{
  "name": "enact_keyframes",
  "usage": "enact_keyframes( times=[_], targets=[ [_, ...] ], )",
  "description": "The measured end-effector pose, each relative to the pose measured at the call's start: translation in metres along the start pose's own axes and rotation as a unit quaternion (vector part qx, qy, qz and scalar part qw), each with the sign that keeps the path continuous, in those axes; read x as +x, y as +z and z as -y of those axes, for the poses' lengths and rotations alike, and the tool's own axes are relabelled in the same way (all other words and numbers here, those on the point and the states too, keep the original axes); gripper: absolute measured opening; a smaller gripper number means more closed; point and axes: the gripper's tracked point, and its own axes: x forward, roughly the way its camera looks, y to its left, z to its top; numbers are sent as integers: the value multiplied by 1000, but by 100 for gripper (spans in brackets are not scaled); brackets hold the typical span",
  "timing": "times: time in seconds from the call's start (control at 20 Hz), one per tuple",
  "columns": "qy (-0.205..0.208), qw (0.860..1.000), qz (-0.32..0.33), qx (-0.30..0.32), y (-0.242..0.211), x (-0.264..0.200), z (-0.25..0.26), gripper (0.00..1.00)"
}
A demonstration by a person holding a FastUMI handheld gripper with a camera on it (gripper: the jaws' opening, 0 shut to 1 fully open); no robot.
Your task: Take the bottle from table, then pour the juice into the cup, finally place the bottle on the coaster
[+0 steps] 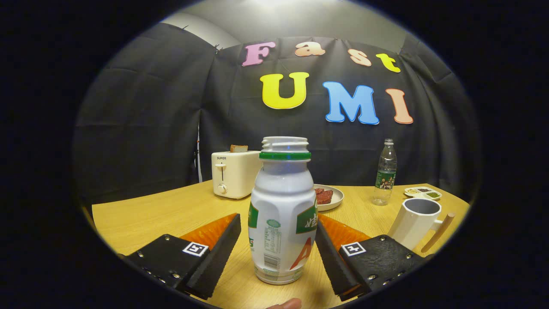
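A white plastic bottle point(282, 214) with a green neck ring and no cap stands upright on the wooden table point(150, 214), right between my fingers. My gripper point(279, 221) is open around its body. The right finger point(330, 253) is at or very near the bottle's side, and a thin strip of table shows between the left finger point(221, 253) and the bottle. A white cup point(417, 221) with a wooden handle stands to the right, beyond the right finger. Whether the bottle holds juice cannot be told.
At the back of the table are a cream toaster point(233, 174) with bread in it, a plate of red meat point(328, 196), a clear water bottle point(385, 174) and a small dish of seasonings point(422, 193). A person's fingertip point(285, 304) shows just under the bottle.
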Motion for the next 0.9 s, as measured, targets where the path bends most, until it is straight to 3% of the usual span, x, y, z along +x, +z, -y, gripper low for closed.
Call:
enact_keyframes(
  times=[0.1,0.15,0.35,0.65,0.9],
  targets=[
    [-1,1000,-1,1,1,1,3,91],
    [0,1000,-1,6,-2,4,1,73],
    [-8,1000,2,16,-2,-1,2,68],
    [-19,999,-12,39,-1,0,5,68],
    [-8,996,-3,93,10,1,10,67]
  ],
)
